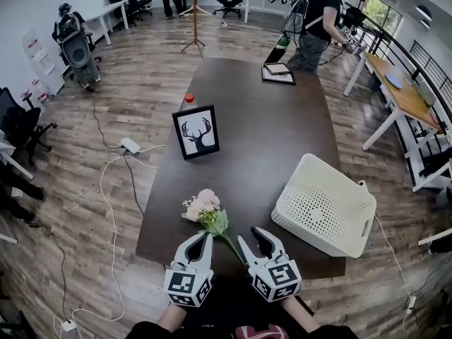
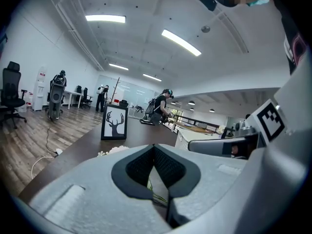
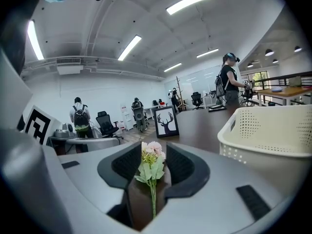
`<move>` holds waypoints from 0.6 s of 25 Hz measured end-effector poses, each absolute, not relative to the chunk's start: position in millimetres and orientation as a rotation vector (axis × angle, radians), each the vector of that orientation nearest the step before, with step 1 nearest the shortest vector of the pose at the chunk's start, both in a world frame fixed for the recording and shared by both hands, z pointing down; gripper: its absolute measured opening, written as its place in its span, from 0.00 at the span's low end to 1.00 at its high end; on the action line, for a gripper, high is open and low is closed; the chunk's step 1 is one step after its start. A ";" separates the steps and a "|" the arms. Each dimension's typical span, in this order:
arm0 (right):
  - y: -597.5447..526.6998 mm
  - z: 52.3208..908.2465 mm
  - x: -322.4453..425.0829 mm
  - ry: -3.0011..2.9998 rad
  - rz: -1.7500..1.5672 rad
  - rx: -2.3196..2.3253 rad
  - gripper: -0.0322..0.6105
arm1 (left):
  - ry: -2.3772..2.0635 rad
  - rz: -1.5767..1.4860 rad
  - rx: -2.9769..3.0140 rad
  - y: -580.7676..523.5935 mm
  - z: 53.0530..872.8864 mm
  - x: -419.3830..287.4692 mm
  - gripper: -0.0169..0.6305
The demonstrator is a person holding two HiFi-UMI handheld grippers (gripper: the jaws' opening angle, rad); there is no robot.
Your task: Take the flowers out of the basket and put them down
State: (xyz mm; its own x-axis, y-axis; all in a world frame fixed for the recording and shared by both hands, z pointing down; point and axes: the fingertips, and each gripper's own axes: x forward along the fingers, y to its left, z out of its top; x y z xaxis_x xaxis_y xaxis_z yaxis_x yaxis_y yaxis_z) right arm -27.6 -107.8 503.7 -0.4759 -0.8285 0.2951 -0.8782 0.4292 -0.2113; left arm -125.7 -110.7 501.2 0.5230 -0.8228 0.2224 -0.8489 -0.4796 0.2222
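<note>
Partly seen, flowers (image 1: 203, 209), stem end hidden

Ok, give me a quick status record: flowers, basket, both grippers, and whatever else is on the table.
flowers: out of the basket, lying on the table near its front edge
basket: white, on the table right of the flowers, apart from them
left gripper: shut, empty, left of the stem
right gripper: open, stem lined up between its jaws, not pinched
other: deer picture frame standing mid-table
</note>
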 end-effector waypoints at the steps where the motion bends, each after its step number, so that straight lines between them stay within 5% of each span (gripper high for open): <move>1: -107.5 503.8 -25.5 -2.523 0.505 1.537 0.29 | -1.397 0.122 2.466 -110.1 500.7 -125.6 0.04; 9: -107.1 502.8 -11.3 -2.489 0.481 1.644 0.09 | -1.396 0.122 2.478 -107.0 498.7 -123.8 0.04; 15: -103.6 508.3 -11.8 -2.469 0.458 1.638 0.06 | -1.383 0.129 2.484 -104.8 499.6 -119.4 0.04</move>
State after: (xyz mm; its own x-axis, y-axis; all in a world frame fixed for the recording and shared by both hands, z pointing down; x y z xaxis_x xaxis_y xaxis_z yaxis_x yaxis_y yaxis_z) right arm -11.8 -103.6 508.3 -0.3956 -0.8734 0.2840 -0.9172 0.3595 -0.1719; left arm -119.4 -104.8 499.6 0.5341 -0.8166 0.2189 -0.8430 -0.4946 0.2116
